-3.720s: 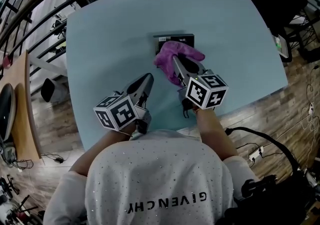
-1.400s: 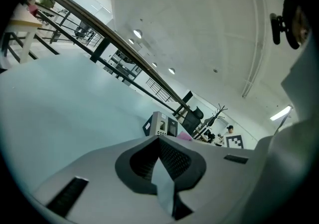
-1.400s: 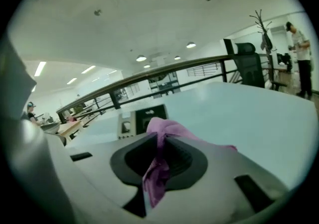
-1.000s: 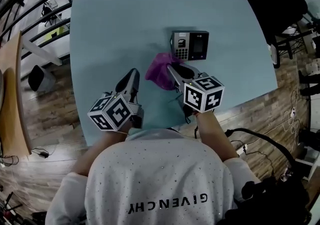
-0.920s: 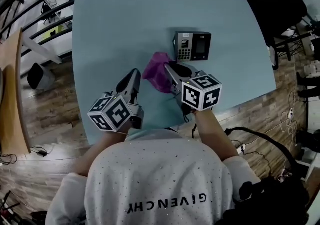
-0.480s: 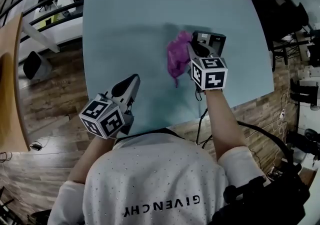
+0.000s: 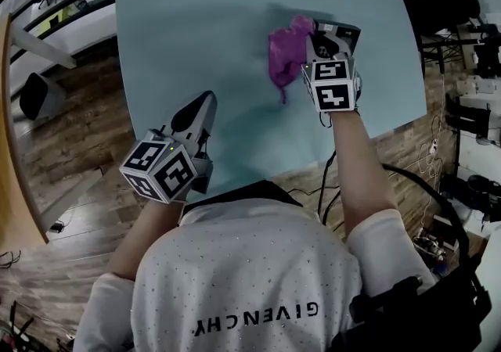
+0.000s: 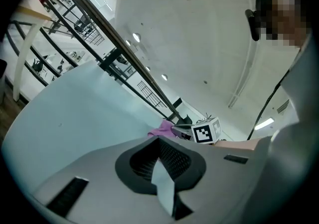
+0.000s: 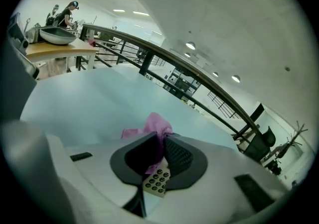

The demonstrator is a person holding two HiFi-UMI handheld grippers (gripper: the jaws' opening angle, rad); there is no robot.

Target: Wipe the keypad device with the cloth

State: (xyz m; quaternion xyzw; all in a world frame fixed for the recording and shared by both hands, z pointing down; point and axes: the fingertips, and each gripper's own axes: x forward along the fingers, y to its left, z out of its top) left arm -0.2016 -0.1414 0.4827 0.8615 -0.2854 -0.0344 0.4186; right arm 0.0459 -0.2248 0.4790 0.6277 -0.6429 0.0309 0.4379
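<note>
The cloth (image 7: 283, 53) is showing magenta-purple against the pale teal table (image 7: 196, 22). The keypad device (image 9: 156, 182) is showing dark round keys in a grid on a pale face. Cubes on the grey left gripper (image 7: 205, 102) and right gripper (image 7: 319, 36) are displaying black-and-white square markers.

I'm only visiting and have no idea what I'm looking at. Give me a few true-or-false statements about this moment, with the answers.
1. The right tool is pinching the purple cloth. True.
2. The left tool holds the keypad device. False: it is closed on nothing, near the person, well away from the device.
3. The keypad device lies on the floor. False: it sits on the light blue table.
4. The purple cloth is right beside the keypad device. True.
</note>
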